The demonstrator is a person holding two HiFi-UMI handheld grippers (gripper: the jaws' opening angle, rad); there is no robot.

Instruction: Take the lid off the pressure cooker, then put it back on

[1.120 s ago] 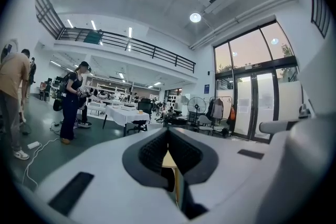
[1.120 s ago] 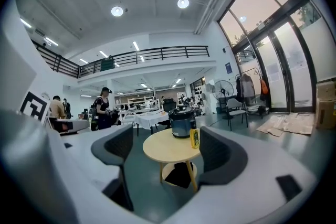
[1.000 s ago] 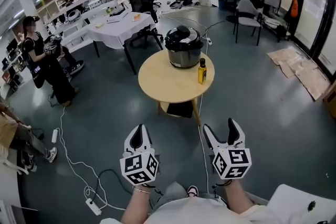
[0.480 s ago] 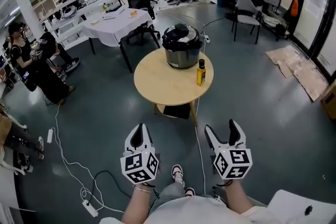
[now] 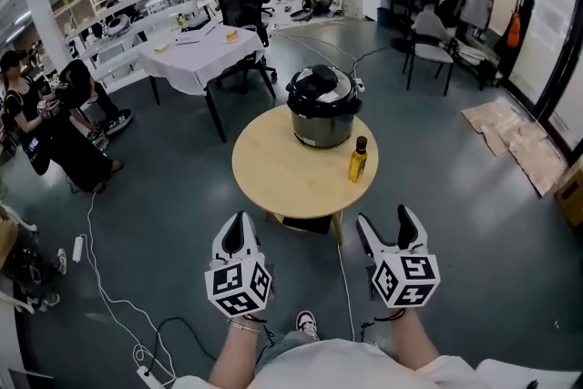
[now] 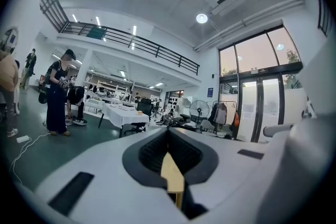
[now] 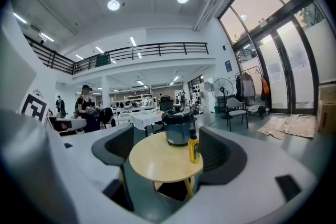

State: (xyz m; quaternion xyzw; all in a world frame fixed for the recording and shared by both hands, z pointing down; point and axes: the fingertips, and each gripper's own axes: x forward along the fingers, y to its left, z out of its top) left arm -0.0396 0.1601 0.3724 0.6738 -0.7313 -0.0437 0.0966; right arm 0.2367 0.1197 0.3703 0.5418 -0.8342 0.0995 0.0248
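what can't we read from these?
Whether the lid on the pressure cooker is locked: too small, head and right gripper views.
Label on the bottle: too small, same views.
Left gripper view: the left gripper, jaws all but shut, hides the cooker; a table sliver shows.

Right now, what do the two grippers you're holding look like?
Both the left gripper and right gripper are white, with two tapered jaws lined in dark ribbed pads. Each carries a white cube printed with black square markers. The person wears a light top.
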